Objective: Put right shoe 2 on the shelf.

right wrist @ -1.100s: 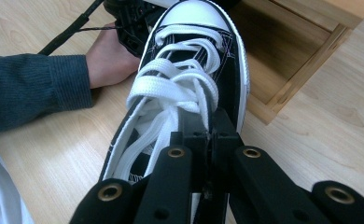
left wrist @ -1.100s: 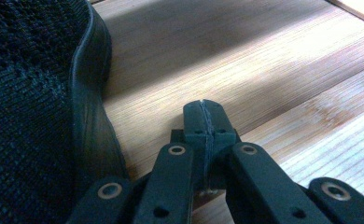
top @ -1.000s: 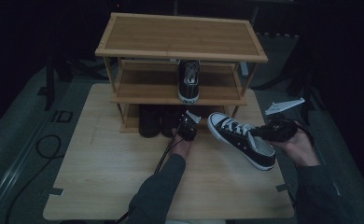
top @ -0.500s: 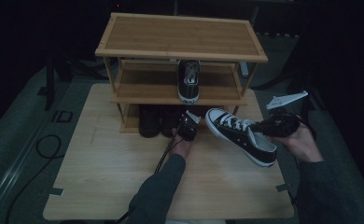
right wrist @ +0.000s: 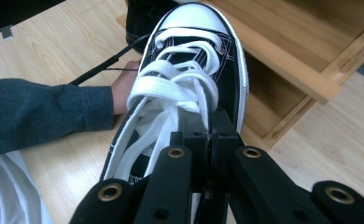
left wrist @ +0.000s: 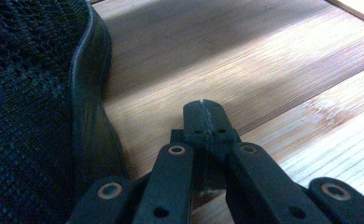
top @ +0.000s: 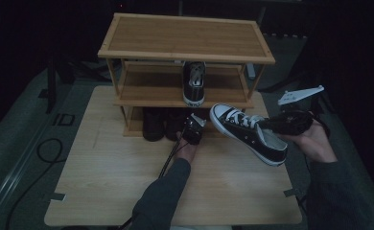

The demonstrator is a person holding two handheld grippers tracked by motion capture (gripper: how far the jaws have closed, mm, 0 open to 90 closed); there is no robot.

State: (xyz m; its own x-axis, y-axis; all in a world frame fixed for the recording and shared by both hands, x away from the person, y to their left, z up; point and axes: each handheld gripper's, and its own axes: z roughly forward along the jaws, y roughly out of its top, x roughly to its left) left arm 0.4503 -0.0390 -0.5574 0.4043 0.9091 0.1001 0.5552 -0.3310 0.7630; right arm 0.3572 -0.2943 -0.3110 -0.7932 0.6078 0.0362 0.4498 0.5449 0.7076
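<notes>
Black sneaker with white laces and toe cap, held off the table in my right gripper, toe toward shelf.

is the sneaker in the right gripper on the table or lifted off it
Lifted. In the high view the sneaker hangs tilted, toe up, above the table, held by the right gripper, whose jaws are shut on its side wall.

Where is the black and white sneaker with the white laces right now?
In the high view the sneaker hangs at right above the table, pinched by the right gripper, its toe near the shoe rack.
</notes>
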